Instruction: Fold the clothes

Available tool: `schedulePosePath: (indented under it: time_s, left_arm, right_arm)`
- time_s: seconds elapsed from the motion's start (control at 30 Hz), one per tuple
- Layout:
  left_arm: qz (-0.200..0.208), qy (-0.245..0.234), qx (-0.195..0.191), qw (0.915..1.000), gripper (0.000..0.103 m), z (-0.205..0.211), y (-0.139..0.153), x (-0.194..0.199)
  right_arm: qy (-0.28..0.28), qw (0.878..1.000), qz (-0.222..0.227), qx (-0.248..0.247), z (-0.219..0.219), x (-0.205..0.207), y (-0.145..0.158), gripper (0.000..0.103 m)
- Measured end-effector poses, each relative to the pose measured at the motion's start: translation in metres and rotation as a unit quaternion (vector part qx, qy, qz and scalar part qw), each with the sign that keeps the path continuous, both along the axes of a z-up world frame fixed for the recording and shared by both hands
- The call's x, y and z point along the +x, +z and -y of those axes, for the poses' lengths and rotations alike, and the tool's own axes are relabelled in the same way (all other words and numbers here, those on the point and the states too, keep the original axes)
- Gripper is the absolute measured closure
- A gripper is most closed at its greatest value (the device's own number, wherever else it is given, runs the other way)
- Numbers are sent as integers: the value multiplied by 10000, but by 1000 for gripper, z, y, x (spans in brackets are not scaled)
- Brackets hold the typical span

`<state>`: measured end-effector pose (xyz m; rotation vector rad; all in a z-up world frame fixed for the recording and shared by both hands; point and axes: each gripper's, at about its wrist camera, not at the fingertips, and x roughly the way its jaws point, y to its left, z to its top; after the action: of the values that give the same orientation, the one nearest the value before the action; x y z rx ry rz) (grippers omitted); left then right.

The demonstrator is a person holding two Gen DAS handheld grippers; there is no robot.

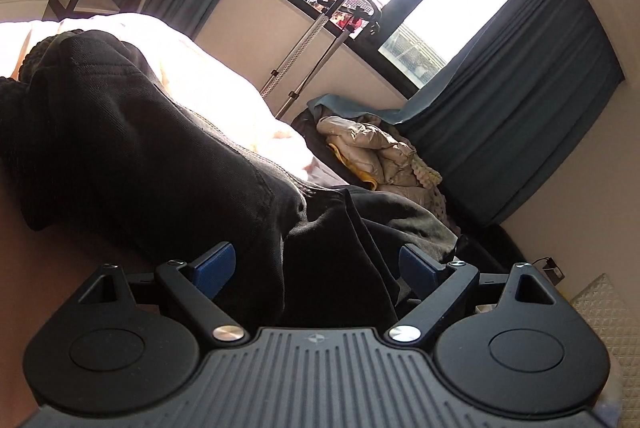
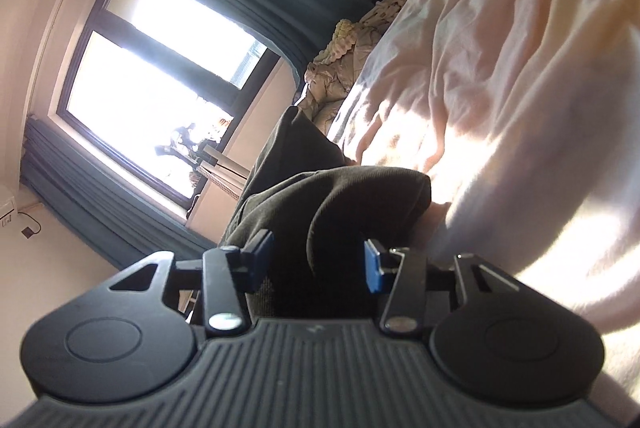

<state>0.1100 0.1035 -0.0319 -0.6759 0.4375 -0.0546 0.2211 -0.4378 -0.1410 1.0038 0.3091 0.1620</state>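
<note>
While spread on the pale bedsheet, black garment bunched between both grippers' parted jaws, neither clamped.

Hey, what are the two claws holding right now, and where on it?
Neither visibly grips: both the left claw and right claw stand open, with the dark garment bunched between their fingers.
</note>
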Motion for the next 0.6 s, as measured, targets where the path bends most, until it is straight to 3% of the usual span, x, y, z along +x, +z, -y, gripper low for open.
schedulePosePath:
  time_s: [0.1, 0.3, 0.33, 0.4, 0.47, 0.6]
  left_arm:
    - [74, -38, -28, 10000, 12, 0, -1, 0]
    - [38, 1, -75, 10000, 12, -2, -3, -2]
    - [34, 18, -64, 10000, 12, -2, -3, -2]
    - [42, 52, -22, 10000, 12, -1, -2, -3]
    - [66, 81, 37, 9999, 12, 1, 0, -4]
    - [149, 128, 143, 9997, 12, 2, 4, -9]
  right_arm:
    - [-112, 9994, 184, 262, 7, 4, 1, 53]
    - [-76, 9979, -210, 605, 21, 13, -6, 55]
    - [-41, 9979, -213, 612, 20, 13, -5, 59]
    - [-45, 9984, -171, 544, 19, 9, 1, 95]
    - [-169, 9988, 101, 443, 17, 1, 15, 100]
    - [-480, 9962, 731, -7, 6, -24, 69, 101]
